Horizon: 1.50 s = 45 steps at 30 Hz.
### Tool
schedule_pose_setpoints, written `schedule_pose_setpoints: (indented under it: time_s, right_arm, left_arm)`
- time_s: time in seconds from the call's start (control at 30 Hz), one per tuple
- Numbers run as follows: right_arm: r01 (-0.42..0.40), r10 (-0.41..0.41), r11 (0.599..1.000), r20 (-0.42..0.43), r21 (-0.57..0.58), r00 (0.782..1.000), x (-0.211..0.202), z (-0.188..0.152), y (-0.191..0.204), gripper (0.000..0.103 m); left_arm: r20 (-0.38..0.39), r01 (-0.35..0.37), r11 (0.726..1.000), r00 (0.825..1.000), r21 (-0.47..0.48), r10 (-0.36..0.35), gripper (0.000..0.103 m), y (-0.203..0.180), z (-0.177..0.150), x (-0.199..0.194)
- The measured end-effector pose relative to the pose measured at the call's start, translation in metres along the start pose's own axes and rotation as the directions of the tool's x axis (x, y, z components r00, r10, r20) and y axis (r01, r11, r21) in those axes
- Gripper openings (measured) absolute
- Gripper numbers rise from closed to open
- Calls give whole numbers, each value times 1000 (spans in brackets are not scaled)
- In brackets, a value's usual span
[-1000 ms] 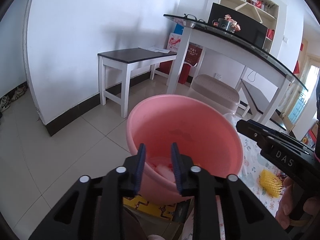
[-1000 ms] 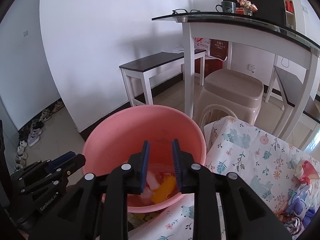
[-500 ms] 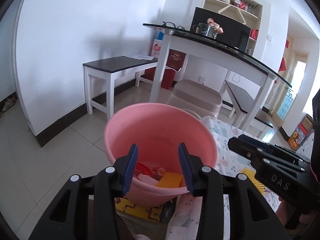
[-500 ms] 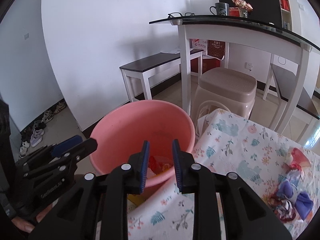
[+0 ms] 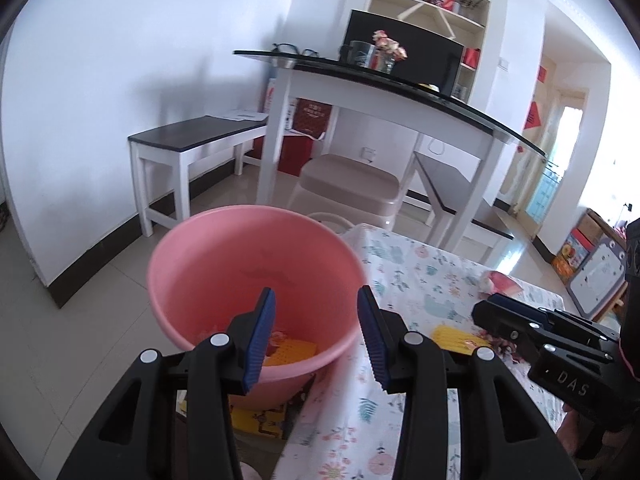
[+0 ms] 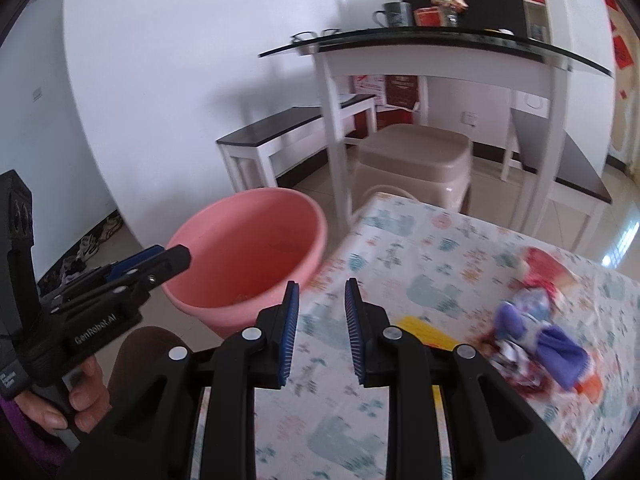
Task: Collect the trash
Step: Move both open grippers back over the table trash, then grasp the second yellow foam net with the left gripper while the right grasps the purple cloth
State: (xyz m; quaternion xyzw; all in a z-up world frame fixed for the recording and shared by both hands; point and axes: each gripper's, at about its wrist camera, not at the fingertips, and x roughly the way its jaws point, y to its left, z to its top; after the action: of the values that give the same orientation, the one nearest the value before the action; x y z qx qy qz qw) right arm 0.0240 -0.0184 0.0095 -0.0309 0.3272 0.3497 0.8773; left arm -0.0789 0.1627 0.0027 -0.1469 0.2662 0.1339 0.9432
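Pink basin (image 5: 256,280): stood off the left edge of the floral tablecloth (image 6: 440,248), holding yellow and red scraps at its bottom. Yellow mesh piece (image 6: 424,330): lay on the cloth near its front edge. Purple and red wrappers (image 6: 548,336): heaped toward the cloth's right edge, blurred. Beige stool (image 6: 416,156): stood beyond the far edge, under a white table (image 5: 400,108). Left gripper (image 5: 316,336): jaws well apart, nothing between them, over the basin's near rim. Right gripper (image 6: 320,328): jaws narrowly apart, empty, above the cloth.
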Motion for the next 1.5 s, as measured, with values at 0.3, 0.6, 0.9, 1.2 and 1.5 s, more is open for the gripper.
schedule_pose_setpoints:
  time_s: [0.3, 0.6, 0.9, 1.2, 1.5]
  right_arm:
    - [100, -103, 990, 23, 102, 994, -31, -10, -62, 24]
    - [177, -190, 964, 47, 200, 981, -54, -24, -112, 24]
    - [190, -208, 949, 49, 251, 977, -64, -41, -137, 24]
    - [181, -201, 944, 45, 277, 979, -69, -54, -158, 26]
    - [131, -146, 949, 31, 288, 989, -64, -59, -166, 36]
  left_arm:
    - [-35, 44, 996, 999, 81, -41, 41, -36, -7, 7]
    - [-168, 172, 979, 974, 107, -152, 41, -72, -23, 34]
    - [-268, 237, 960, 944, 151, -191, 45, -120, -37, 75]
    - [-322, 177, 955, 942, 240, -94, 45, -146, -41, 119]
    - [-369, 200, 948, 924, 247, -99, 31, -148, -51, 133]
